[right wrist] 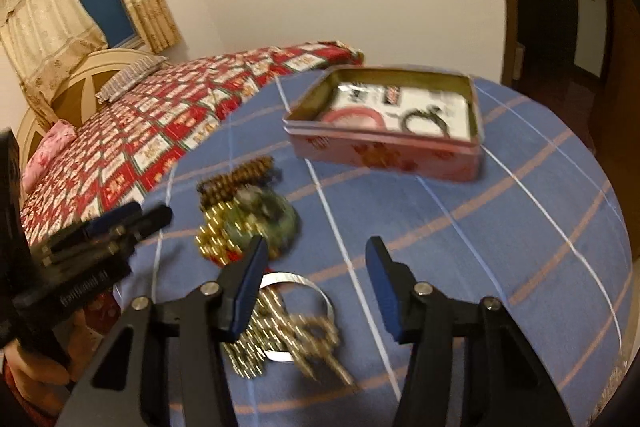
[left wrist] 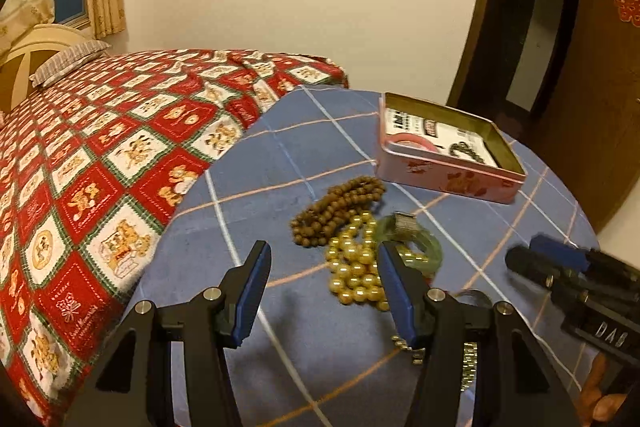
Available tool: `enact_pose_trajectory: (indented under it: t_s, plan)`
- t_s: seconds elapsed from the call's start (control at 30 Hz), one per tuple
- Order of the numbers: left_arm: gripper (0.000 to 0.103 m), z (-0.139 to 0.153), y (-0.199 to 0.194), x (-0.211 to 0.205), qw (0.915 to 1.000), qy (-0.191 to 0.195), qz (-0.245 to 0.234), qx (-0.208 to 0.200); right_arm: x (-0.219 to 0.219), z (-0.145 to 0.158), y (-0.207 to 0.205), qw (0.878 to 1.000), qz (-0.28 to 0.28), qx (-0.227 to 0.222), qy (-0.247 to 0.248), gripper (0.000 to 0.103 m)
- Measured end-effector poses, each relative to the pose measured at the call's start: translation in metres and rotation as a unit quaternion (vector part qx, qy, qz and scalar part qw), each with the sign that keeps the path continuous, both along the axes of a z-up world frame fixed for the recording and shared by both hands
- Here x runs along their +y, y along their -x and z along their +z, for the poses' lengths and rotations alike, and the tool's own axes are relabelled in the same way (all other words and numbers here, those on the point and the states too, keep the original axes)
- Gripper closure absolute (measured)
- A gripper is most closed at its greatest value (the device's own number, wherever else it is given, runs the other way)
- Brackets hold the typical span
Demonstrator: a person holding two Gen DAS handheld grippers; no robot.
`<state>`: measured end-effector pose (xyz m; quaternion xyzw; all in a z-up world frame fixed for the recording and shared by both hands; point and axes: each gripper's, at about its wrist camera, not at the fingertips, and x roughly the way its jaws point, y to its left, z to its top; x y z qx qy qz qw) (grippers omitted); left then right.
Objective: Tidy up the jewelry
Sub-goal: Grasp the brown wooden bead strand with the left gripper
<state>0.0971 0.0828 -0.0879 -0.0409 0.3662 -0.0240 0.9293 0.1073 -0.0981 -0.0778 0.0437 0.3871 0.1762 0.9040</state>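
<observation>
A pile of jewelry lies on the blue checked tablecloth: brown wooden beads, gold pearl beads and a green bangle. My left gripper is open and empty, just above the near side of the gold beads. A pink tin at the back holds a pink bangle and a dark bracelet. My right gripper is open and empty, above a silver bangle and a gold chain piece. The tin lies beyond it.
A bed with a red patterned quilt lies left of the table. The table edge curves round on the right, with a dark wooden door beyond. The right gripper shows at the right of the left wrist view.
</observation>
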Motion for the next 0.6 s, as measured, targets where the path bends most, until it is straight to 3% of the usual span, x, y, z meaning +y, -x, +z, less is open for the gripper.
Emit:
enact_pose_trajectory:
  t_s: [0.37, 0.43, 0.47, 0.6]
  plan:
    - [0.047, -0.001, -0.006, 0.034, 0.9996, -0.007, 0.028, 0.003, 0.063, -0.025, -0.045, 0.997, 0.062, 0.041, -0.008, 0.048]
    - [0.047, -0.001, -0.009, 0.037, 0.9995, -0.01, 0.03, 0.004, 0.07, -0.033, -0.05, 0.997, 0.063, 0.05, 0.004, 0.055]
    - [0.047, -0.002, -0.012, 0.038, 0.9995, -0.011, 0.029, 0.005, 0.071, -0.036, -0.052, 0.996, 0.062, 0.055, 0.008, 0.069]
    - [0.047, -0.004, -0.022, 0.037, 0.9997, -0.014, 0.02, 0.007, 0.062, -0.039, -0.055, 0.996, 0.062, 0.061, -0.008, 0.076]
